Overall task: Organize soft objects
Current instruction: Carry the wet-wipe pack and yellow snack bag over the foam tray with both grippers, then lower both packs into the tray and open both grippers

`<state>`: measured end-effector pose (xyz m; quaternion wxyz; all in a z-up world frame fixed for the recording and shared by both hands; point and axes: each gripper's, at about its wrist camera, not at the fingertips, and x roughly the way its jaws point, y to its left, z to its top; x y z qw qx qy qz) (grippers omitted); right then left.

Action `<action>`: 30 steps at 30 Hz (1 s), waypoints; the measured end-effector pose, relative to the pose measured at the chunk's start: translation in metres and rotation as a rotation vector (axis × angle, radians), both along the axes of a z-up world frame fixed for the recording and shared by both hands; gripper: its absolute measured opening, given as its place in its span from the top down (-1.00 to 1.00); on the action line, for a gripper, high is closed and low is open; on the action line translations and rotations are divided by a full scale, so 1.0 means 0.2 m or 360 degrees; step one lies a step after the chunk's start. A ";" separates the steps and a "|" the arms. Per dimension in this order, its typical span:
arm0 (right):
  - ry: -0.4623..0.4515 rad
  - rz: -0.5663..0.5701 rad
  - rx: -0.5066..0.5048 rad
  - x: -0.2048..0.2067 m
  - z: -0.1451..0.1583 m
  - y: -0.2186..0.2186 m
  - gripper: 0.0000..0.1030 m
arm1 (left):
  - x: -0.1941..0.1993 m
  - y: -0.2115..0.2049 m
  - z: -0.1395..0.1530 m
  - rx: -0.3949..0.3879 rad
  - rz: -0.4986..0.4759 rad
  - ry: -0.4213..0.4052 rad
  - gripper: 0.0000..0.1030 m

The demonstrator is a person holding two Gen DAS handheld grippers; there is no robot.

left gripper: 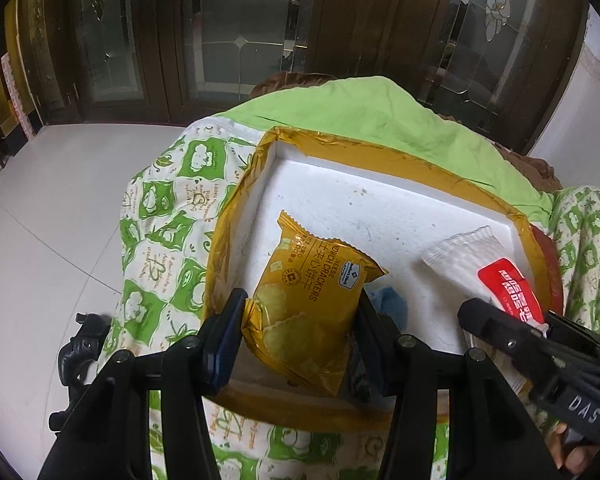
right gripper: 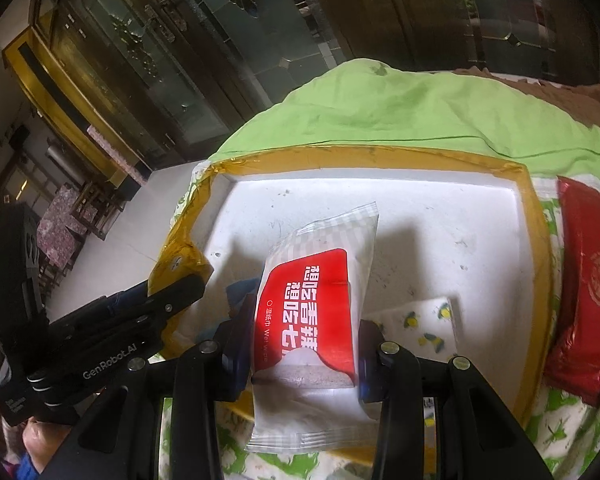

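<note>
My left gripper (left gripper: 300, 320) is shut on a yellow cracker packet (left gripper: 312, 300) and holds it over the near edge of a white foam tray (left gripper: 380, 208) with a gold taped rim. My right gripper (right gripper: 304, 340) is shut on a white and red wet wipe packet (right gripper: 312, 300), also over the tray (right gripper: 440, 220). The wipe packet (left gripper: 496, 268) and the right gripper (left gripper: 540, 340) show at the right of the left wrist view. The left gripper (right gripper: 147, 300) shows at the left of the right wrist view. A blue soft thing (left gripper: 392, 300) lies in the tray beneath.
A tissue pack with a lemon print (right gripper: 424, 320) lies in the tray. A red packet (right gripper: 584, 300) lies on the green patterned cloth (left gripper: 167, 220) right of the tray. A plain green cloth (right gripper: 400, 108) lies behind. Dark glass doors stand beyond the white floor (left gripper: 59, 200).
</note>
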<state>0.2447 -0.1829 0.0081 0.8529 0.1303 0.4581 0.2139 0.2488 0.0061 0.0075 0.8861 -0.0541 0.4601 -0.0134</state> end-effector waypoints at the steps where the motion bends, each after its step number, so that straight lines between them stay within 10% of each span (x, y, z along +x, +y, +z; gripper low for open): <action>1: -0.0008 0.0007 -0.0007 0.00 -0.01 0.01 0.18 | 0.01 0.00 -0.01 0.0011 0.0000 0.0004 0.00; 16: -0.0046 0.0045 -0.0021 0.03 -0.09 0.05 0.13 | 0.03 -0.06 -0.11 0.0089 -0.0033 0.0072 -0.01; 20: -0.0081 0.0042 -0.0016 0.02 -0.08 0.05 -0.37 | 0.03 -0.06 -0.10 0.0101 -0.0040 0.0063 -0.11; 30: -0.0135 -0.0078 0.0017 -0.06 -0.01 -0.05 -0.64 | -0.11 -0.05 -0.01 0.0111 -0.0071 -0.0028 -0.46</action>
